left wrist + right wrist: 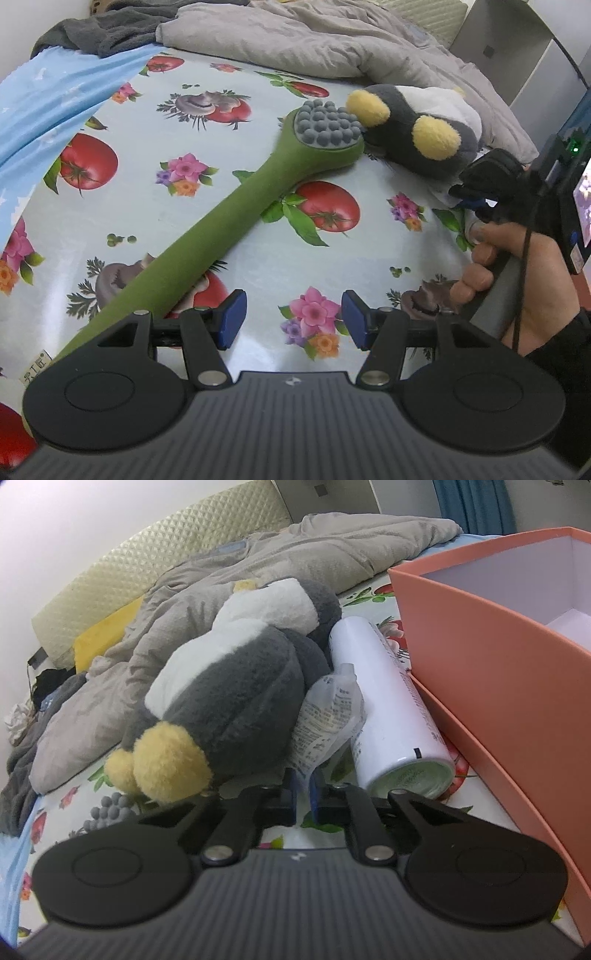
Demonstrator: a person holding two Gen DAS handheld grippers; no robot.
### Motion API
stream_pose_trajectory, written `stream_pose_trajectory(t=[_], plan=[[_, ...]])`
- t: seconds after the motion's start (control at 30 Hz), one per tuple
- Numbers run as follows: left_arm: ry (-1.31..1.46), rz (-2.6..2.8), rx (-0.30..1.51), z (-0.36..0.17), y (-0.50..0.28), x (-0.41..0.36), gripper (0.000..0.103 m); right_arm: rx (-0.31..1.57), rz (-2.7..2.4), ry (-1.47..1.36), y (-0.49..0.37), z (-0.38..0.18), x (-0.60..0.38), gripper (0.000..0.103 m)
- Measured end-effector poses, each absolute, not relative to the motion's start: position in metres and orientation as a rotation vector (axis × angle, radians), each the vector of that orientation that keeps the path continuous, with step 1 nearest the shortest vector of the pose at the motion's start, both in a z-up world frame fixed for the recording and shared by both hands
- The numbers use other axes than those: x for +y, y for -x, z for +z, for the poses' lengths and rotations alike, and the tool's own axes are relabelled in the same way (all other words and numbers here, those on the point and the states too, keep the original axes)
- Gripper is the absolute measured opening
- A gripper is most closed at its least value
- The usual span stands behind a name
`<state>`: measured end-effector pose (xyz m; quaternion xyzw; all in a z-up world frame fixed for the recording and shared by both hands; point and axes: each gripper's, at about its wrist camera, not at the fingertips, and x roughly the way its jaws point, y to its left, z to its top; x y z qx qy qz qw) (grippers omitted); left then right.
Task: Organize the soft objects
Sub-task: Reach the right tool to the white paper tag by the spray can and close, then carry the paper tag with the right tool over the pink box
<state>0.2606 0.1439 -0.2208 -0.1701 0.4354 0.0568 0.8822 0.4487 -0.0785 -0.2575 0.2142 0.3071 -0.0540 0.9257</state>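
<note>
Fruit and flowers covered the glossy printed cloth spread over the surface, with a rumpled beige quilt heaped along its far side and a cream quilted headboard behind that. On the cloth lay a long green silicone massage brush with grey rubber nubs at its head, stretched diagonally, its head just beside the yellow feet of a grey, white and yellow plush penguin that lay on its side against the quilt.

The left gripper hovered low over the cloth with its jaws spread wide and nothing between the blue pads; the brush handle ran just past the left pad, not held. To its right, a bare hand clasped the handle of the other tool.

From the right wrist view, the right gripper had its jaws drawn nearly together, pinching the crinkled white printed label that hung from the penguin's body. Just to the right of the penguin lay a white cylindrical spray can on its side, its base turned toward the camera. Beside the can stood an open salmon-pink cardboard box with a white interior, apparently set in its own shallow lid of the same colour.
</note>
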Motion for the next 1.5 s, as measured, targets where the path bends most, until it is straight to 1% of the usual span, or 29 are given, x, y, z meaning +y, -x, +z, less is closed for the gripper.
stream_pose_trajectory(t=[0.2, 0.47, 0.77, 0.93, 1.07, 1.5], plan=[[0.345, 0.115, 0.916, -0.22, -0.25, 0.138, 0.063, 0.627, -0.116, -0.4, -0.433, -0.248, -0.079, 0.004], [0.318, 0.114, 0.871, -0.195, -0.225, 0.127, 0.063, 0.656, -0.103, -0.38, -0.414, -0.238, -0.093, 0.004], [0.275, 0.066, 0.829, -0.165, -0.198, 0.104, 0.063, 0.676, -0.042, -0.338, -0.378, -0.211, -0.101, 0.004], [0.26, 0.041, 0.818, -0.153, -0.184, 0.093, 0.063, 0.695, 0.015, -0.301, -0.35, -0.191, -0.108, 0.004], [0.247, 0.027, 0.793, -0.141, -0.172, 0.086, 0.067, 0.703, 0.069, -0.269, -0.325, -0.177, -0.116, 0.004], [0.208, -0.042, 0.789, -0.118, -0.142, 0.064, 0.067, 0.783, 0.217, -0.175, -0.221, -0.151, -0.129, 0.004]])
